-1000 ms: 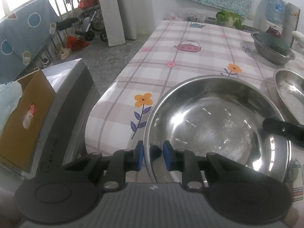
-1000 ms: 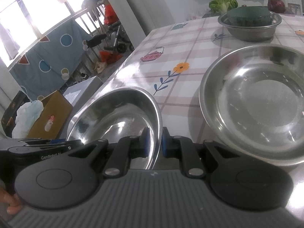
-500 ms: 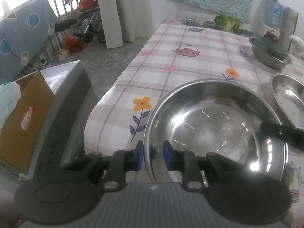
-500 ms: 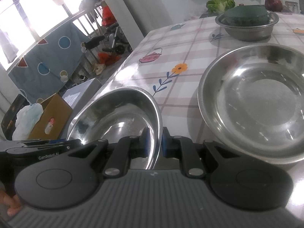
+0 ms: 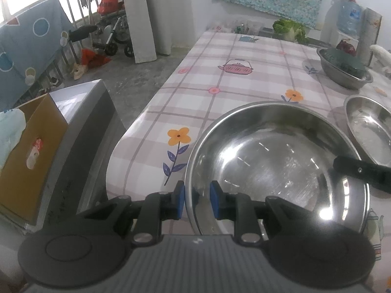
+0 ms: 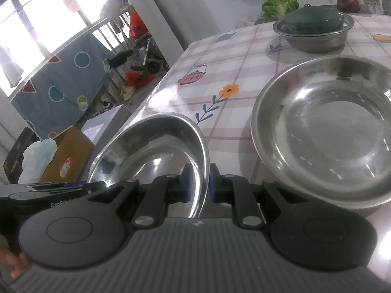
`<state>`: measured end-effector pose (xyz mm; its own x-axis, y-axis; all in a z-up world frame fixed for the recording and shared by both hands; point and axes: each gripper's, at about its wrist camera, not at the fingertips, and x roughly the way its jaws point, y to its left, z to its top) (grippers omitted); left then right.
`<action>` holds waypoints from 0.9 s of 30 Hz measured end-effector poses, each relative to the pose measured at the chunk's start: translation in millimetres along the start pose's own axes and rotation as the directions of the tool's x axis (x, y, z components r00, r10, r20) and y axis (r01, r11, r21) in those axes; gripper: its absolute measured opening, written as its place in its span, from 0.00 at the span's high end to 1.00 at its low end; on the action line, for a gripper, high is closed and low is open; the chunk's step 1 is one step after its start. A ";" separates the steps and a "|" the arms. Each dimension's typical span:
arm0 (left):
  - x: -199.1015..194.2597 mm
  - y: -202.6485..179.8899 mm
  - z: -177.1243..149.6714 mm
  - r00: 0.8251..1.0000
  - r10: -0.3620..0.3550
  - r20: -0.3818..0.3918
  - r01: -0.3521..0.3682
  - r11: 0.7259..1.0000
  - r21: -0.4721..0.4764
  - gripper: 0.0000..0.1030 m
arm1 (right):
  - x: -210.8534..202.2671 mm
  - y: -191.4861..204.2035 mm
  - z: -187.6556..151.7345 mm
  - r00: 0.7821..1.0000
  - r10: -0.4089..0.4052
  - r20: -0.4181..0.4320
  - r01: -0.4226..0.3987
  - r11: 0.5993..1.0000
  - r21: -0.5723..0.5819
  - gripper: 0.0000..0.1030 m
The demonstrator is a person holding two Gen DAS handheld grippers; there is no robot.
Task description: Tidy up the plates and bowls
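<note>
A shiny steel bowl [image 5: 276, 168] is held between both grippers near the table's front left corner. My left gripper [image 5: 195, 200] is shut on its near left rim, with blue pads on each side of the thin wall. My right gripper [image 6: 199, 183] is shut on the opposite rim of the same steel bowl [image 6: 151, 146]. One of its fingers [image 5: 361, 171] shows across the bowl in the left wrist view. A wider steel dish [image 6: 330, 127] lies flat on the table just right of the bowl. The same dish [image 5: 371, 131] shows at the right edge of the left wrist view.
A steel bowl with a dark green lid [image 6: 315, 29] stands at the far side of the checked tablecloth [image 5: 244, 92]. Green cabbage [image 6: 281, 5] lies behind it. Off the table's left edge are a grey box [image 5: 85, 122] and a cardboard box [image 5: 31, 151] on the floor.
</note>
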<state>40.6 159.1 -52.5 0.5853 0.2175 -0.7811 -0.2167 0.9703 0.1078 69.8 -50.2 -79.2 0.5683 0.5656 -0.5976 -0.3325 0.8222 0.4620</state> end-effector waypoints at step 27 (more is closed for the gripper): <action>-6.6 -1.0 4.0 1.000 -0.013 0.013 0.013 1.000 0.003 0.77 | -8.5 0.6 0.1 1.000 0.000 0.022 0.000 1.000 0.008 0.86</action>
<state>40.1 157.1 -45.0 0.5986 0.2060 -0.7741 -0.2063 0.9734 0.0995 64.8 -54.5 -73.8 0.5850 0.5639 -0.5830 -0.3264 0.8217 0.4672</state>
